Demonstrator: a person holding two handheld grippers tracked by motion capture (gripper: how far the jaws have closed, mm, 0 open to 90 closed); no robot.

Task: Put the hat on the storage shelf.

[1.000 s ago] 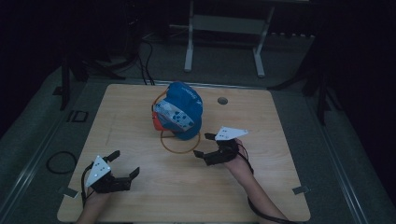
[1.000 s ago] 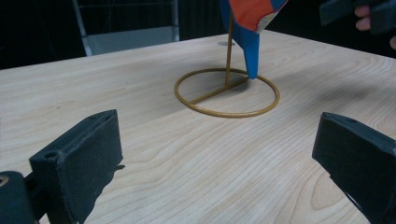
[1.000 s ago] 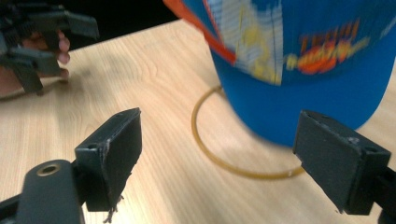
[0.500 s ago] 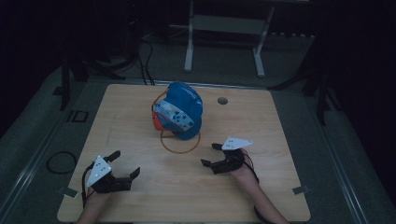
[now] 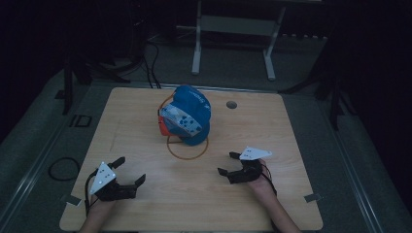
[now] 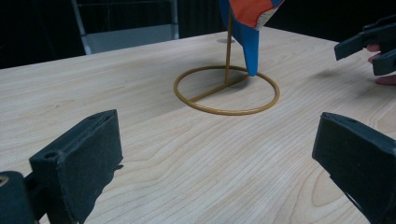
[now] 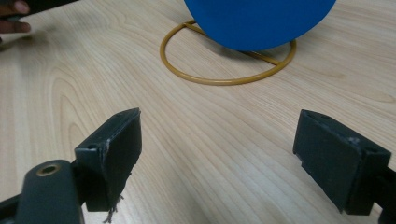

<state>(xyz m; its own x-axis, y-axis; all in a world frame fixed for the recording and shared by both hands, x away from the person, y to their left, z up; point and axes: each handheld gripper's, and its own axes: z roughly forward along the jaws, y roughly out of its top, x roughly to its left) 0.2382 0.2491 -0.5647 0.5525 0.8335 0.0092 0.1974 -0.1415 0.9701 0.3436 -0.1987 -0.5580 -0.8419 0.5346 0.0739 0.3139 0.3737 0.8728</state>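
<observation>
text: none legible | cap (image 5: 187,116) print: too blurred to read

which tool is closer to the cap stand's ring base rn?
The right tool. It sits just right of and below the ring base, jaws open, while the left tool rests farther off near the table's front-left corner.

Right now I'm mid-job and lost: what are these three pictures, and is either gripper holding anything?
A person holds a two-jaw gripper in each hand. The high view looks down on the wooden table: left gripper, right gripper, both open and empty. Between them, farther back, a blue cap hangs on a brass wire stand with a ring base. The other two pictures come from cameras riding on each gripper, looking along its black jaws toward the stand.
</observation>
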